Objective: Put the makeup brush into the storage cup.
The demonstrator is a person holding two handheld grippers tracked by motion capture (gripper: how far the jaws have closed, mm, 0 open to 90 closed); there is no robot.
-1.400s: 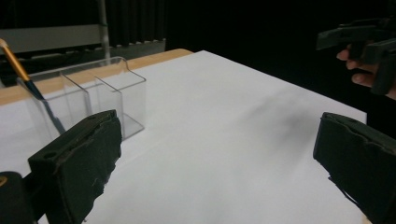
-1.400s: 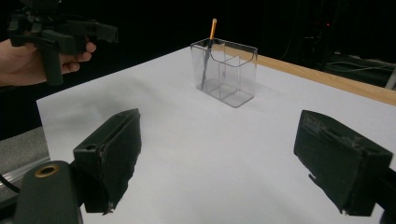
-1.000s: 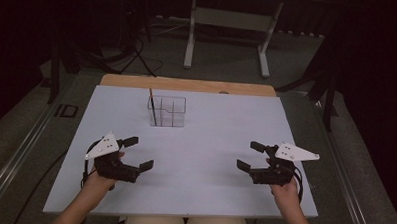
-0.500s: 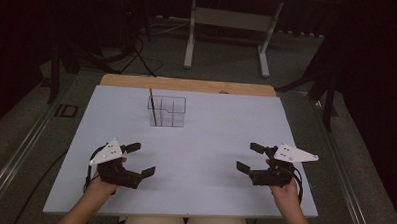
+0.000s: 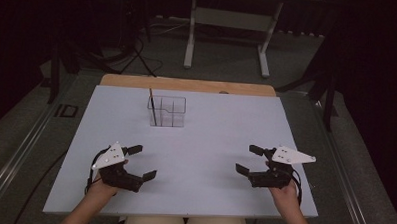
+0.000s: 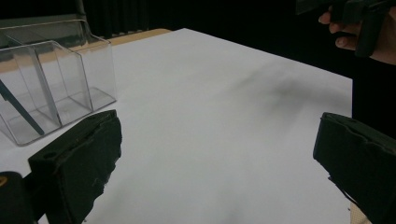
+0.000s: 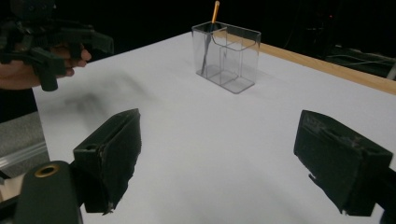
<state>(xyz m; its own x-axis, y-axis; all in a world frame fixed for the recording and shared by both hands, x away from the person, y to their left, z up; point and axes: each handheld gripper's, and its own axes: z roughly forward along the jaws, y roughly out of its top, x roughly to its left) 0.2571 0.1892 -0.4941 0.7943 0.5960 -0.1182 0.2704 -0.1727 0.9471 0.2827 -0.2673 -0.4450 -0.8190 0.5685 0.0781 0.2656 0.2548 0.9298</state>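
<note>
- Looking down from the high view, I have the white table (image 5: 210,142) spread out in front of me, a wooden strip (image 5: 187,84) running along its far edge and dark floor all around it.
- My arms come in from the near edge, one at each near corner, well apart from each other.
- My left gripper (image 5: 138,162) sits near the left front corner, jaws spread wide with bare table between them, gripping nothing; its grey plate (image 5: 108,155) rides on top.
- My right gripper (image 5: 249,159) sits near the right front corner, jaws just as wide, also gripping nothing, its grey plate (image 5: 293,155) pointing out to the right.
- In the left gripper view my two black jaws stand far apart at the bottom corners, white tabletop (image 6: 210,116) between them, and my right hand (image 6: 359,32) with its gripper shows at the top right.
- In the right gripper view the same wide gap, with my left hand (image 7: 28,65) and its gripper at the top left.
- The clear plastic organizer (image 5: 167,111) stands upright toward the far side of the table, left of centre, well away from both grippers; thin walls divide it into compartments.
- One thin stick (image 5: 152,106) leans in the organizer's left compartment, its top poking above the rim; in the right gripper view its tip (image 7: 215,10) looks orange, while its lower part looks dark through the plastic.
</note>
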